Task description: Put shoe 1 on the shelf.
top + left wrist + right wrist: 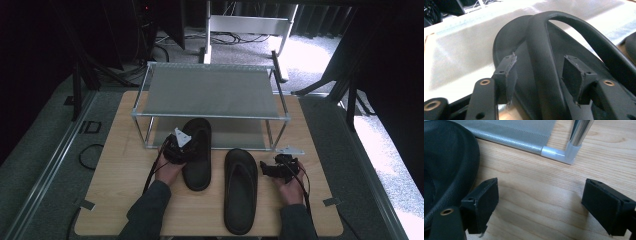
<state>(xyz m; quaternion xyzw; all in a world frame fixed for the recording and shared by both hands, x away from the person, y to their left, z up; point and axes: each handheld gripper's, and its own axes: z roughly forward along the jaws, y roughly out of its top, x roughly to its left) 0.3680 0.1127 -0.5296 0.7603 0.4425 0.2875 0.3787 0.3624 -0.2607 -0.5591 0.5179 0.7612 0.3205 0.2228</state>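
Straddling the strap (541, 57) of the left sandal (198, 150), the left claw (179, 147) has its jaws spread, one pad on each side of the strap; contact with the strap cannot be judged. That sandal lies on the table (120, 175) with its toe end reaching under the shelf rack (210, 92), over the rack's lower grey mesh. Right claw (272, 170): jaws wide apart, nothing between them, bare wood beneath. It sits just beside the right sandal (240, 190), which lies flat on the table, apart from the left one. The rack's corner post (577, 135) stands ahead of the right claw.
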